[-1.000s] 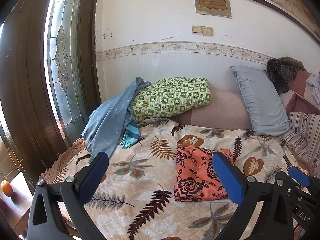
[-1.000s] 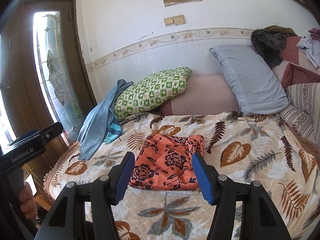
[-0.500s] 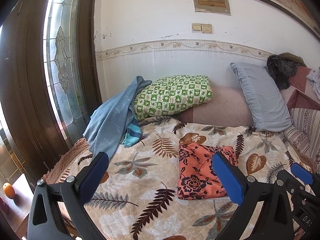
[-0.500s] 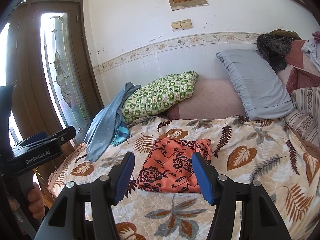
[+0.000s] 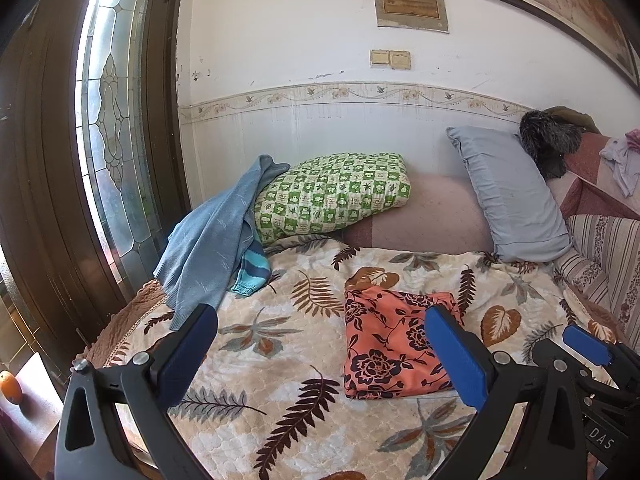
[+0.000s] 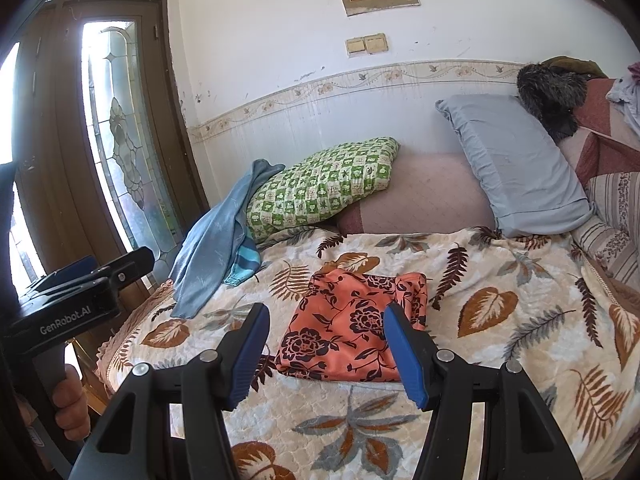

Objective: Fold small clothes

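An orange garment with dark flowers [image 5: 392, 344] lies folded into a neat rectangle on the leaf-print blanket [image 5: 280, 360]; it also shows in the right wrist view [image 6: 348, 332]. My left gripper [image 5: 320, 356] is open and empty, held back above the blanket to the garment's left. My right gripper [image 6: 326, 354] is open and empty, held back above the garment's near edge. The right gripper's body [image 5: 592, 364] shows at the lower right of the left wrist view. The left gripper's body [image 6: 76, 300] shows at the left of the right wrist view.
A blue sweater [image 5: 212, 248] drapes off a green checked pillow [image 5: 332, 196] at the back left. A grey-blue pillow [image 5: 512, 200] leans at the back right. A glass-panelled wooden door [image 5: 108, 140] stands left. A striped cushion [image 5: 600, 256] lies right.
Both grippers have pulled back and up from the bed, so the folded garment looks smaller and lower. The garment has not moved. Both grippers stay open.
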